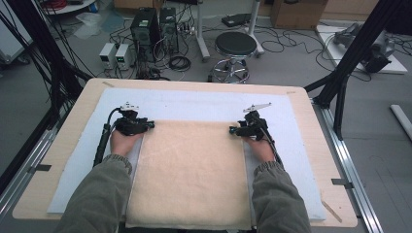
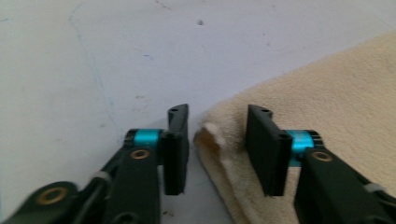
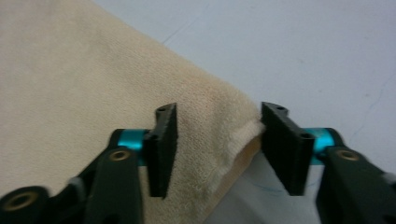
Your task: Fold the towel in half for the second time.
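The left gripper [image 2: 217,149] stands spread, its jaws straddling the far left corner of the cream towel [image 1: 192,170] without yet pinching it. The right gripper [image 3: 217,149] is spread likewise around the far right corner. The step in hand looks like taking both far corners. Next, each gripper likely needs to press shut on its corner before any lift. The towel lies flat on the pale mat [image 1: 194,103] covering the table [image 1: 311,121], reaching back to the near edge.

A plain cream towel [image 1: 189,174] lies on a pale blue-white mat [image 1: 194,104] over a light wood table [image 1: 63,141].
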`<state>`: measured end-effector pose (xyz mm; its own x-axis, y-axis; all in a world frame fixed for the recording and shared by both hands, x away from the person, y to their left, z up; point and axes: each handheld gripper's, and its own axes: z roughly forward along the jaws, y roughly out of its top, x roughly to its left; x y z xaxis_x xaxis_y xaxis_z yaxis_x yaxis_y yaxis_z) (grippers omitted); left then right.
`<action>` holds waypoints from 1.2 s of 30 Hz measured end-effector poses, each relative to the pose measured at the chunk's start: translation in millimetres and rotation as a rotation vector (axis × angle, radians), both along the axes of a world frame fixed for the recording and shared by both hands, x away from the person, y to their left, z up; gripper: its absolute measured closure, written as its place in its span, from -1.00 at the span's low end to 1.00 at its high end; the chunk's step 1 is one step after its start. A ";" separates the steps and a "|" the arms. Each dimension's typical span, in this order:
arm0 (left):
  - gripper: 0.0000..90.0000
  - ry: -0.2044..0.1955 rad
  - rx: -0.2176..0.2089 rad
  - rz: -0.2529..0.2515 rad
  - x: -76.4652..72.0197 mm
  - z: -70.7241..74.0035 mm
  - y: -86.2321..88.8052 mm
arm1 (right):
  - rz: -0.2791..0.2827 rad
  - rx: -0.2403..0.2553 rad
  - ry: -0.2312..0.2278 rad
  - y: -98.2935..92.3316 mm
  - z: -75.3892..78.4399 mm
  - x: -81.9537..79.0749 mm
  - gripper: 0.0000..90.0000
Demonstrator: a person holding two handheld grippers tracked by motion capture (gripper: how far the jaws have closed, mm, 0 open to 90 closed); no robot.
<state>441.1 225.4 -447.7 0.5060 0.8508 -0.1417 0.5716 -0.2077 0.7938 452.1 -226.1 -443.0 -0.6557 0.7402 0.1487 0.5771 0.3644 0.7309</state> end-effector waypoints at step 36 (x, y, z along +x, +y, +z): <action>0.90 -0.227 -0.068 -0.093 -27.5 82.1 16.7 | 0.154 0.237 -0.110 -18.6 72.7 -20.6 0.81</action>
